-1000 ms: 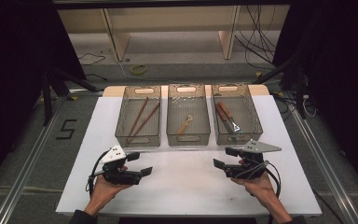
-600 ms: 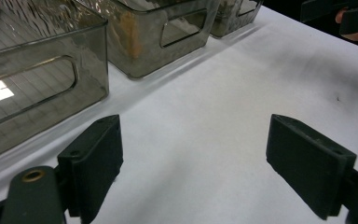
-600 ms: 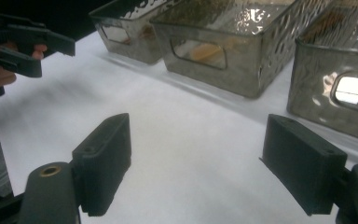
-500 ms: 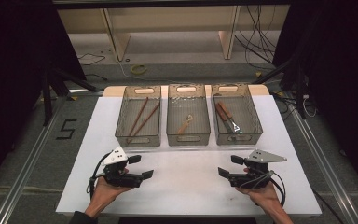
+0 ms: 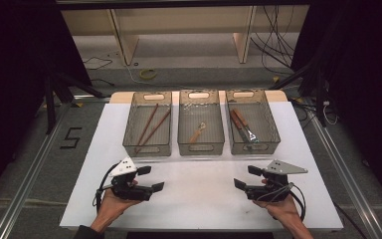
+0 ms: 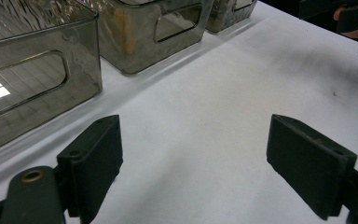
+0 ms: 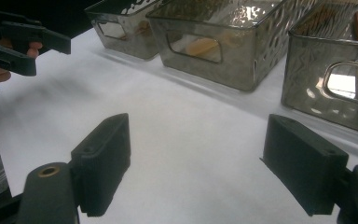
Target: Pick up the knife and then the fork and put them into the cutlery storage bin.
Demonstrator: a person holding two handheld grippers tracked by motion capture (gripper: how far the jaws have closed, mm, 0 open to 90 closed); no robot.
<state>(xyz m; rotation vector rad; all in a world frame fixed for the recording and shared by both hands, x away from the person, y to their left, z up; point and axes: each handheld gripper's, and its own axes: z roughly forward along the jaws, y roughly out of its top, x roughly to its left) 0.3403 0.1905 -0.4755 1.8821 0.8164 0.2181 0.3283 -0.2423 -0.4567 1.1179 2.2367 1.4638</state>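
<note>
Three clear bins stand in a row at the back of the white table (image 5: pixel 204 199). The left bin (image 5: pixel 147 148) holds two brown chopsticks (image 5: pixel 149 127). A small wooden spoon (image 5: pixel 197 133) lies in the middle bin (image 5: pixel 201 147). Brown-handled utensils (image 5: pixel 239 121) lie in the right bin (image 5: pixel 253 146). My left gripper (image 5: pixel 151 178) (image 6: pixel 193 140) is open over bare table in front of the left bin. My right gripper (image 5: pixel 245 177) (image 7: pixel 196 135) is open in front of the right bin; its jaws have just been opening, with nothing between them. The two grippers point toward each other.
Bare tabletop lies between the two grippers and along the near edge. Beyond the table are a wooden shelf frame (image 5: pixel 122 40), loose cables (image 5: pixel 273 30) and a floor mark "5" (image 5: pixel 70 138). Dark stands flank both sides.
My right gripper has drawn back a little toward the near edge and to the right. The left gripper has stayed where it was.
</note>
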